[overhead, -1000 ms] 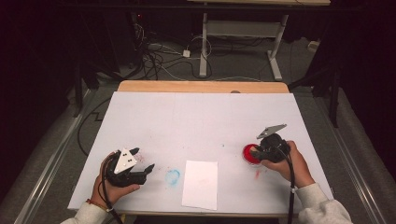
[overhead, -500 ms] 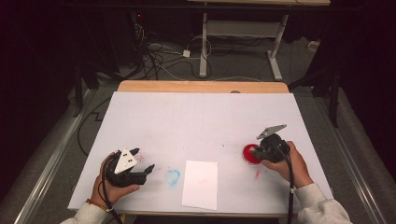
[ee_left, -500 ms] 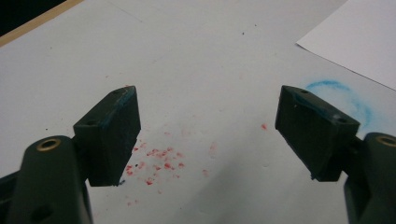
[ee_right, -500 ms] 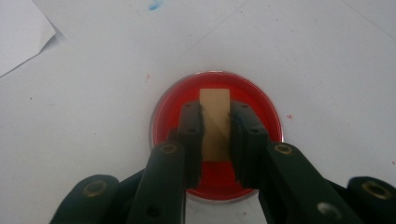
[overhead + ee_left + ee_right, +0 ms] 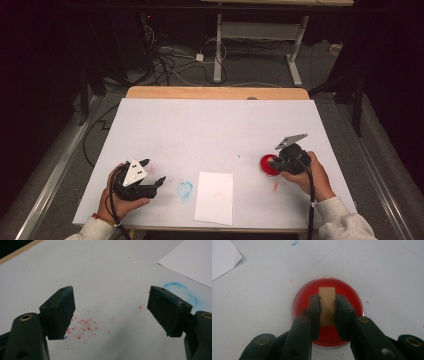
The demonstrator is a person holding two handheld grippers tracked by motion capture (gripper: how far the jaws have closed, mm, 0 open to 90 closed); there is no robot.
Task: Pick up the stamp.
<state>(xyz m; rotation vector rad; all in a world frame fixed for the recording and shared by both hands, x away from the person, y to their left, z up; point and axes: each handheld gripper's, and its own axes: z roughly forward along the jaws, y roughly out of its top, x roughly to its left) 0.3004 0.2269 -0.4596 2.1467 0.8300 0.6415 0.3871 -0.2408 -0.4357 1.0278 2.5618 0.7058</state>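
**Right tongs clamped on block over red dish**

We hold the right tongs [image 5: 328, 315] clenched on a tan block [image 5: 327, 300], one pad on each side face. The block sits between the pads, over the middle of the red dish [image 5: 352, 300], which rests on the surface [image 5: 215, 130] at its right side. We hold the left tongs [image 5: 111, 310] released, nothing between them, over red specks [image 5: 85, 326] beside a blue ring [image 5: 185, 290] and paper [image 5: 215, 197].

The right gripper [image 5: 328, 312] is seen clamped on a tan block [image 5: 327, 300], held over a round red dish [image 5: 352, 300] on the white surface [image 5: 262, 302]. A paper sheet [image 5: 222, 257] lies far left.
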